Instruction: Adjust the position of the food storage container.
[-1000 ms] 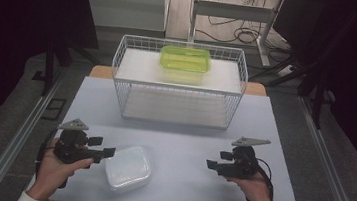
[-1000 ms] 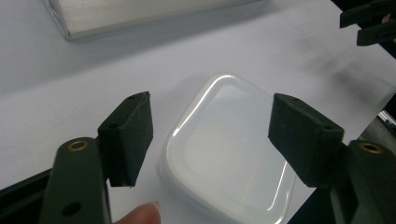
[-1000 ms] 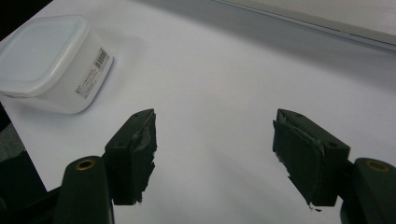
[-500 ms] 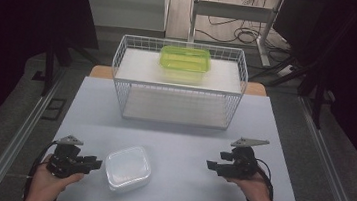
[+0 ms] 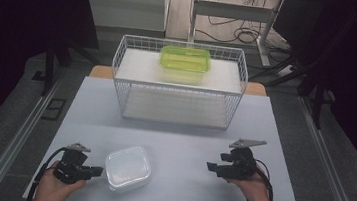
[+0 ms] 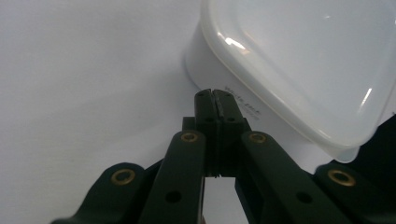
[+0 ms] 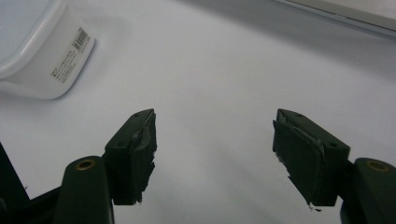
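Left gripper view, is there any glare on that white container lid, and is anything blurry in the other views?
Left gripper view: small bright glints on the white container lid, jaws pressed together. Right gripper view: the jaws look soft; container's barcode label is sharper. High view: table brightly lit, surroundings dark.

The black two-jaw left gripper [image 5: 93, 172], held low in the person's left hand [image 5: 54, 190], is pinched closed; the black right gripper [image 5: 211, 168] gapes wide.

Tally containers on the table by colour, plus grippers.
White lidded container: 1
Green lidded container, inside the wire basket: 1
Grippers: 2, left gripper with jaws shut, right gripper with jaws open
Total: 4, or 5 with the basket
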